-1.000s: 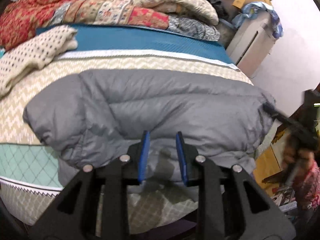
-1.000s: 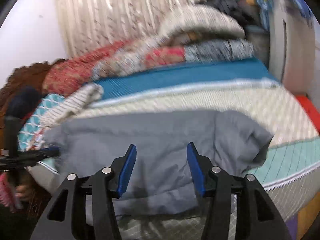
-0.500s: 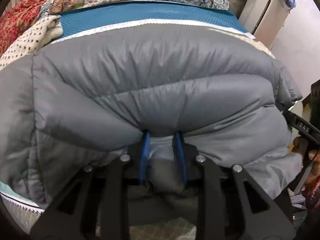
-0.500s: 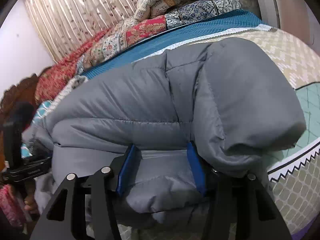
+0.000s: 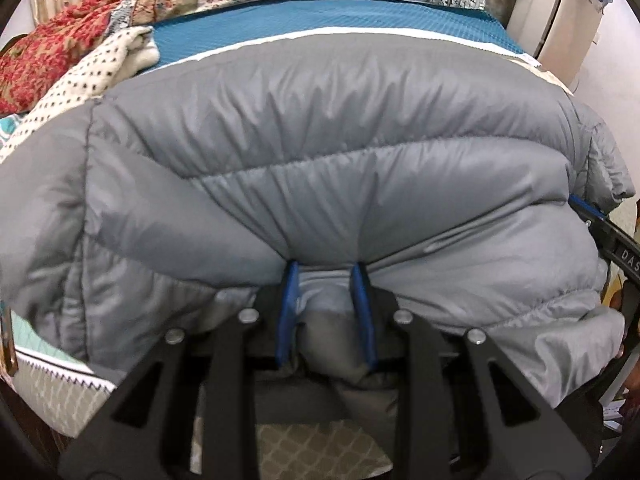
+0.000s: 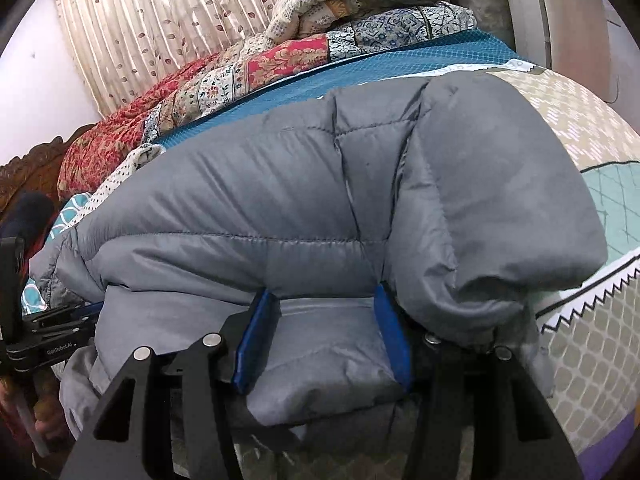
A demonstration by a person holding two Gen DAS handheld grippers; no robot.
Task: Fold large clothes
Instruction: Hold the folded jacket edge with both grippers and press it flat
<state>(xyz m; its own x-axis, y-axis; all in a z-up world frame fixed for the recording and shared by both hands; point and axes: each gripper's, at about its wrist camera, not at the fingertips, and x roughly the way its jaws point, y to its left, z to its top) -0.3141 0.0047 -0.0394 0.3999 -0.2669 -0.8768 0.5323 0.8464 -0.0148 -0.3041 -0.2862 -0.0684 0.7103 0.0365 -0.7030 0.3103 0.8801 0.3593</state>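
Patterned bed (image 5: 60,392) under a grey puffer jacket (image 5: 320,152), dotted cream blanket (image 5: 80,84), stacked quilts (image 6: 224,80).

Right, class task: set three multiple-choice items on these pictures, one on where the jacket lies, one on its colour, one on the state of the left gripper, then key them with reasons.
1. Where does the puffer jacket lie?
A. on the bed
B. on a chair
C. on the floor

2. What colour is it?
A. red
B. grey
C. green

3. The left gripper is
A. wide open and empty
B. out of view
C. holding jacket fabric

Key:
1 A, bedspread shows around it.
2 B, grey quilted shell throughout.
3 C, fabric is bunched between its blue pads.
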